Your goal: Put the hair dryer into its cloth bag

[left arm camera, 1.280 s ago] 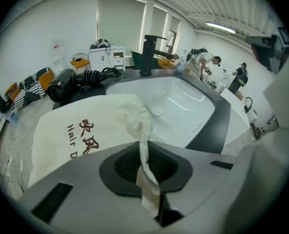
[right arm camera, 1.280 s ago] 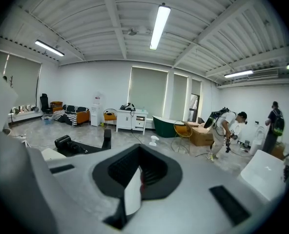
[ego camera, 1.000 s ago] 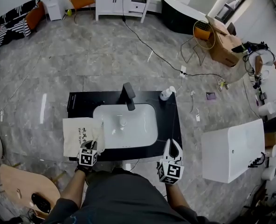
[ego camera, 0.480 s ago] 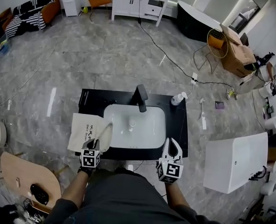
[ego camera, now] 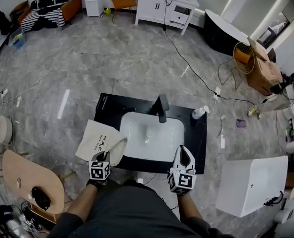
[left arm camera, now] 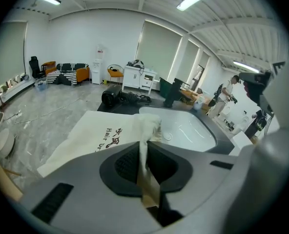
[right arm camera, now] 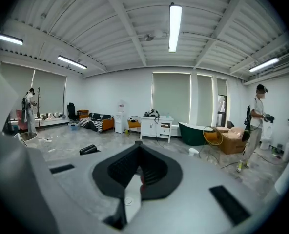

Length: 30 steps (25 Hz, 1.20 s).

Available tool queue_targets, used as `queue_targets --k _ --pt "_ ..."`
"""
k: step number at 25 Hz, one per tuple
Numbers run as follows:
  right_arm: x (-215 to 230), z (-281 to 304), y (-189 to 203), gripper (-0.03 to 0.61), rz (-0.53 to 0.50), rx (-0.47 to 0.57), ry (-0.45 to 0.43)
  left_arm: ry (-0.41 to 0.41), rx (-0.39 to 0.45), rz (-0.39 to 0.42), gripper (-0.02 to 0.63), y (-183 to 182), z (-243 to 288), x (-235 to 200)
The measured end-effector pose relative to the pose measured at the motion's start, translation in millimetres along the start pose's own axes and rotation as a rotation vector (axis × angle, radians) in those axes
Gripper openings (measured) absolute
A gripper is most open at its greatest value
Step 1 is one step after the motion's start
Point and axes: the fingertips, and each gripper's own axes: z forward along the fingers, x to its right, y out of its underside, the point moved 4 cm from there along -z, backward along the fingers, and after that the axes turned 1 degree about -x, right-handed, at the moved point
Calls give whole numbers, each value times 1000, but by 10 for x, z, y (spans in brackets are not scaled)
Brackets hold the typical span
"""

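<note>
Status: early stage. The hair dryer is not in the bag.

1. Left gripper (left arm camera: 143,152): we find it clenched on a fold of the cloth bag (left arm camera: 93,135). A strip of pale fabric runs up between the jaws and is raised off the surface. The rest of the bag lies flat, printed side up.
2. Bag position: in the head view, the cloth bag (ego camera: 94,140) rests on the left part of the black counter (ego camera: 199,143), beside the white sink basin (ego camera: 137,133). It overhangs the counter's left edge. We see no open mouth on the bag yet.
3. Right gripper (right arm camera: 136,179): its jaws are pressed together with nothing between them. In the head view, it hangs at the near edge of the counter, on the right side of the basin, apart from the bag.
4. Hair dryer (left arm camera: 112,96): a black unit lying at the far end of the counter with its cord bundled beside it. It is well apart from both grippers and from the bag.

Remaining, in our judgement: spread the bag mouth, fetch the dryer with the free gripper, then feed the body and the cord inside.
</note>
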Motion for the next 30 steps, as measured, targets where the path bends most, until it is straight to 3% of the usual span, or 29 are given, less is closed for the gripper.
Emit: queue_targets --k 10,21,30 --pt "-233 217 -211 20 -18 68 -128 37 16 -13 26 4 -3 -34" --pt "-329 229 -367 241 41 113 -299 49 16 -29 26 10 21 -32" --pt "-501 623 -325 244 -80 55 -414 50 23 -59 26 37 55 24"
